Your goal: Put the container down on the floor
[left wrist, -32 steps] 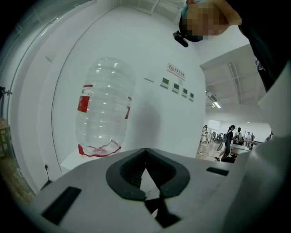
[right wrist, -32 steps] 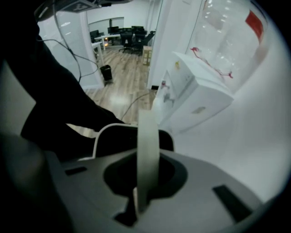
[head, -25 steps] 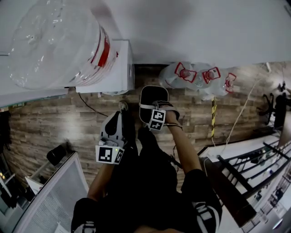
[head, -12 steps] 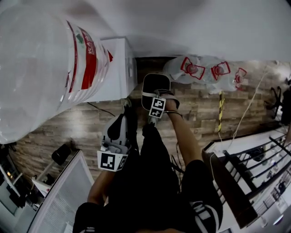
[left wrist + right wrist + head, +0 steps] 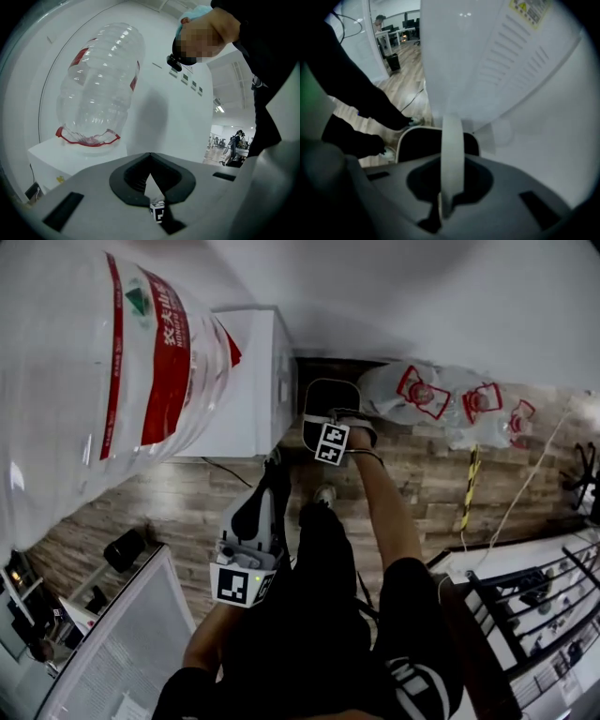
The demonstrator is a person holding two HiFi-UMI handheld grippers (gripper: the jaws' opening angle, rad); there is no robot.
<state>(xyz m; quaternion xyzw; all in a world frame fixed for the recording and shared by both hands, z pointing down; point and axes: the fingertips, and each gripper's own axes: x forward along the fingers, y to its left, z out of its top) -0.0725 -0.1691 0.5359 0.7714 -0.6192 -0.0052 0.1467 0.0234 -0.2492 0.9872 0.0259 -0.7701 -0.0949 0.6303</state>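
The container [image 5: 330, 401] is a black tub with a pale rim and a white strap handle. It hangs over the wooden floor [image 5: 141, 498] beside the white dispenser. My right gripper [image 5: 330, 423] points steeply down and is shut on that handle. In the right gripper view the handle [image 5: 452, 140] runs straight between the jaws of the right gripper [image 5: 449, 197], with the tub [image 5: 422, 143] below. My left gripper [image 5: 277, 472] is held near the person's legs, about level, its jaws shut with nothing in them. In its own view the left gripper [image 5: 150, 155] faces the wall and the dispenser.
A white water dispenser [image 5: 248, 381] carries a big clear bottle [image 5: 94, 381], also seen as the bottle [image 5: 101, 84]. Several empty bottles [image 5: 441, 399] lie on the floor by the wall. A striped post [image 5: 469, 488], a dark railing [image 5: 534, 615] and a white panel [image 5: 103, 652] flank the person.
The right gripper has sunk toward the floor with the container hanging from it, ending close by the dispenser's side. The left gripper has dropped a little. The big bottle looms larger in view.
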